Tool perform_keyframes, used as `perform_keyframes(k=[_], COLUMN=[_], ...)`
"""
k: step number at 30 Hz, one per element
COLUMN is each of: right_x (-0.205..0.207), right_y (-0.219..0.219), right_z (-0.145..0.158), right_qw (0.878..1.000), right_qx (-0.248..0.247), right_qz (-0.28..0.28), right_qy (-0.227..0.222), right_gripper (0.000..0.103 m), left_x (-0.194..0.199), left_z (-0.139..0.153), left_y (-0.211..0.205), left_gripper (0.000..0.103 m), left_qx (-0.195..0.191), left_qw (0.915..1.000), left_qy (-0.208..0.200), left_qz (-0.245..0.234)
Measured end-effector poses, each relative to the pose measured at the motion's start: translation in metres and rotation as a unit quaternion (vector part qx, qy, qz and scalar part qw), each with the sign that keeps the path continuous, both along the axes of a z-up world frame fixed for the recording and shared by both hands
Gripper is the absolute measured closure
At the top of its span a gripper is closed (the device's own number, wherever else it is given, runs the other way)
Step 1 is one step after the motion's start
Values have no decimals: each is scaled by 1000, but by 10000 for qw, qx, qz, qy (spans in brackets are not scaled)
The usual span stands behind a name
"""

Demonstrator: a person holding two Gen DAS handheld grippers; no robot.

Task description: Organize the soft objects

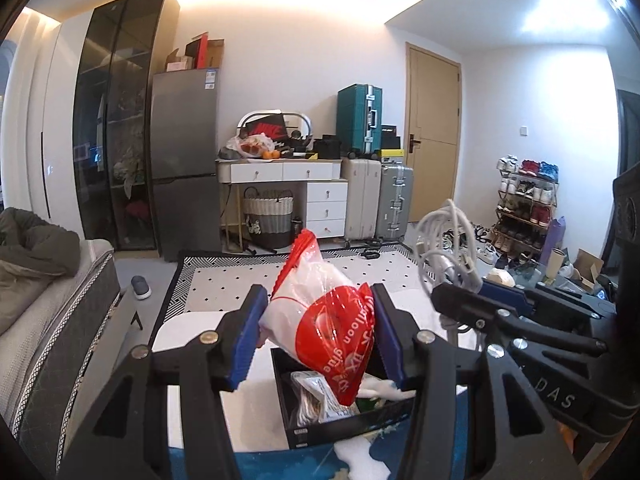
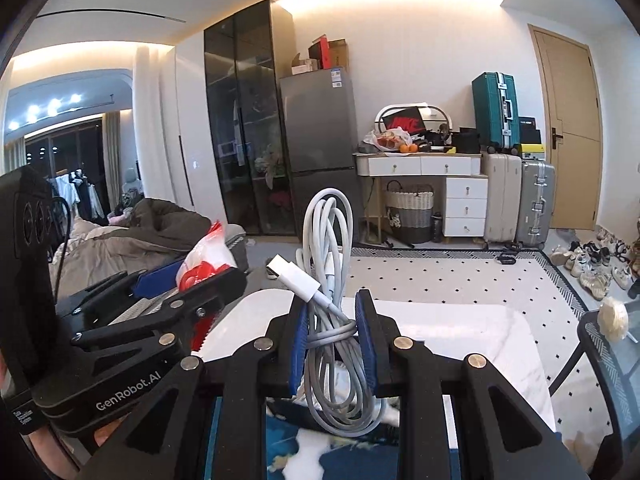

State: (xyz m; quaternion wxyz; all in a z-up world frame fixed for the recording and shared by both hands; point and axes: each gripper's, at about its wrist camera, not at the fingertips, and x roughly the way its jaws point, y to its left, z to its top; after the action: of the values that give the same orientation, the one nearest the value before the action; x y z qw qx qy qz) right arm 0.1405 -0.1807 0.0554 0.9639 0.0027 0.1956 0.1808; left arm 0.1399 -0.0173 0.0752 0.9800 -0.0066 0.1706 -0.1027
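- The left gripper (image 1: 320, 334) squeezed a red and white plastic bag (image 1: 326, 320) between its blue pads (image 1: 247, 336) — the bag hung in the air, right above a black box (image 1: 344, 420).
- The box sat open on a white table (image 1: 180, 328), and more packets lay inside it.
- The right gripper (image 2: 332, 340) was pinched tight on a coiled white cable (image 2: 330, 280) — loops stuck up above the pads and drooped below them.
- The cable's plug (image 2: 282, 268) poked out to the left.
- Both grippers were close, side by side, over the table.
- A blue mat (image 1: 208, 464) lay at the table's near edge.
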Motion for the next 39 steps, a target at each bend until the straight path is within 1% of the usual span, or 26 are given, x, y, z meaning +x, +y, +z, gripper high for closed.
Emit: perform_keyframes(k=[3,8,11,13,15,17,20,21,23,24,25,28,33,35,36,38,39], right_x=[14,41,55,66,78,89,113,121,135,142,148,160,175,179,180,184,184], right_y=[1,3,6,6,6,8,8,9,8,9,10,11,3,-1,-3,-6,-7], right_z=[0,-2,-4,-7,-9,-14,-22,-26,-36,-41,-49,-67,-95,-107,-112,-125,-129], right_qw=[10000,9997,9993,9992,9988,9975,9933,9913,9864,9834,9799,9714,9565,9486,9457,9382,9368], right_qx=[-36,-74,-263,-260,-219,-325,-424,-425,-446,-472,-499,-547,-473,-322,-253,-195,-200], right_qz=[-89,-239,-262,-291,-332,-338,-466,-453,-453,-440,-421,-372,-321,-309,-308,-246,-230], right_qy=[-14,59,21,128,297,534,973,1163,1518,1694,1888,2281,2859,3134,3225,3446,3485], right_gripper=[80,80,80,80,80,80,80,80,80,80,80,80,80,80,80,81,82], left_x=[10,24,29,34,42,51,71,80,92,97,99,107,120,125,125,123,124], left_z=[-4,-7,-12,-14,-17,-21,-33,-39,-47,-52,-54,-65,-87,-93,-98,-103,-106], left_y=[0,2,0,-2,-2,-5,-6,-6,-8,-10,-13,-20,-29,-33,-36,-42,-45], left_gripper=[52,52,52,52,52,52,52,52,52,52,52,52,52,52,52,52,52], left_qx=[49,-27,116,134,94,103,86,8,-2,58,107,211,249,191,225,279,351], left_qw=[10000,9999,9998,9997,9994,9988,9946,9912,9856,9834,9820,9786,9657,9605,9570,9553,9534], left_qy=[13,116,78,105,219,425,1010,1317,1690,1811,1883,2048,2578,2765,2876,2926,2980], left_qz=[23,116,170,202,258,224,206,156,68,81,68,19,-156,-252,-309,-317,-320])
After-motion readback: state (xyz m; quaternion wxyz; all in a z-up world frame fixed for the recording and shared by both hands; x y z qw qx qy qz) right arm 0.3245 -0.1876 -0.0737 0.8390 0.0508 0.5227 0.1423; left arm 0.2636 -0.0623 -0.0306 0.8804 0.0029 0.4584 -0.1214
